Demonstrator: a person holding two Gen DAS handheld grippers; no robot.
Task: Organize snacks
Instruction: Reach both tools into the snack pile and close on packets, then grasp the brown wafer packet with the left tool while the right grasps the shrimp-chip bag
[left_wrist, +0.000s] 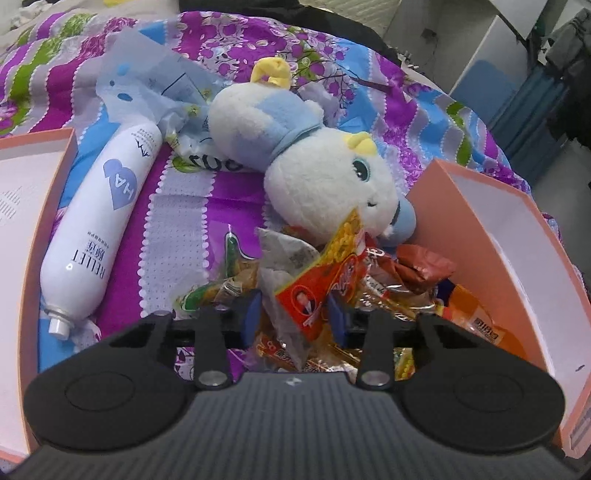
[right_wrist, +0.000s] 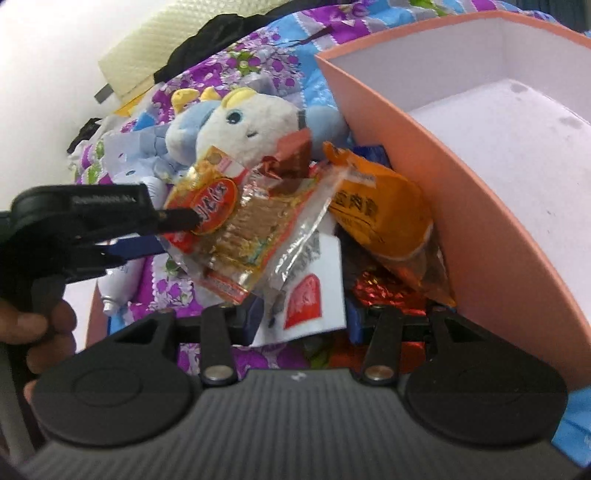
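Left gripper (left_wrist: 293, 314): blue pads pinching the lower corner of an orange-and-yellow crinkly snack packet (left_wrist: 325, 280), which stands tilted up between them; seen from the right wrist too, reaching in from the left onto the packet's red oval label
Right gripper (right_wrist: 304, 315): a white flat sachet with a red emblem (right_wrist: 306, 295) lying between the blue pads; pressed or only straddled, cannot tell
Snack pile: heaped just ahead of both grippers on the bedspread; clear-wrapped golden-brown crackers (right_wrist: 255, 225) under the orange packet, a puffy orange pouch with dark print (right_wrist: 380, 214) to the right against the box wall, a brown foil wrapper (left_wrist: 421, 266) beyond, red foil sweets (right_wrist: 384, 291) right by the right pad
Salmon-pink cardboard box with white inside (right_wrist: 436, 177): right of both grippers, wall touching the pile
Second pink box (left_wrist: 37, 177): far left of the left gripper
White and pale-blue plush toy with yellow horns (left_wrist: 317, 173): lying straight ahead, behind the pile, head touching the packets
White spray bottle with a blue heart mark (left_wrist: 99, 229): ahead-left of the left gripper, lying on its side
Purple flowered bedspread (left_wrist: 229, 192): under everything
Hand (right_wrist: 44, 328): at the left edge of the right wrist view, gripping the left tool's handle
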